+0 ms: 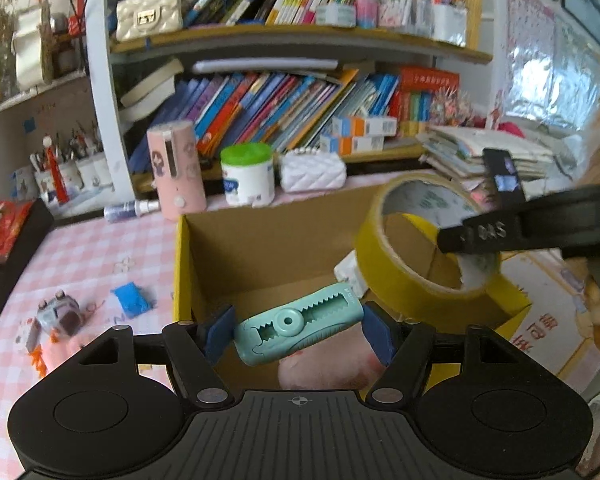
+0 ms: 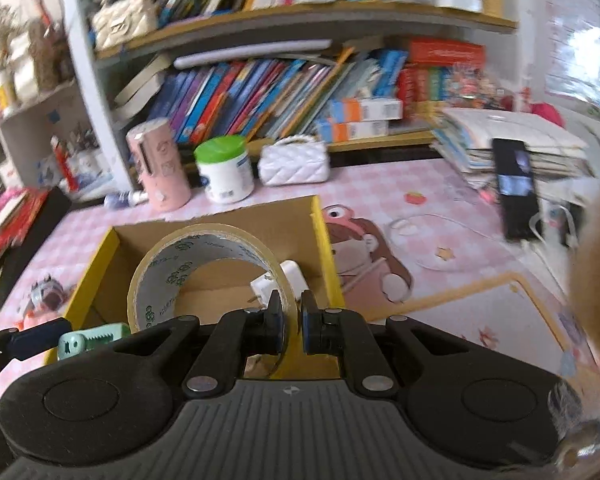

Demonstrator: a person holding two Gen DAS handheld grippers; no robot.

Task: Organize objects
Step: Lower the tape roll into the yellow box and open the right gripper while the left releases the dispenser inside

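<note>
My left gripper (image 1: 298, 330) is shut on a teal toothed plastic tool (image 1: 296, 328), held above the near edge of the open yellow cardboard box (image 1: 260, 248). My right gripper (image 2: 292, 326) is shut on the rim of a yellowish tape roll (image 2: 204, 272), held over the same box (image 2: 324, 240). The tape roll (image 1: 416, 240) and the right gripper's fingers (image 1: 480, 234) show at the right of the left wrist view. The teal tool (image 2: 94, 340) shows at the lower left of the right wrist view. A white object (image 2: 292, 280) lies inside the box.
On the pink checked table left of the box lie a small toy car (image 1: 58, 314) and a blue piece (image 1: 132, 300). Behind the box stand a pink cylinder (image 1: 176, 168), a green-lidded tub (image 1: 248, 174) and a white purse (image 1: 312, 170). A phone (image 2: 516, 188) leans on stacked papers at right.
</note>
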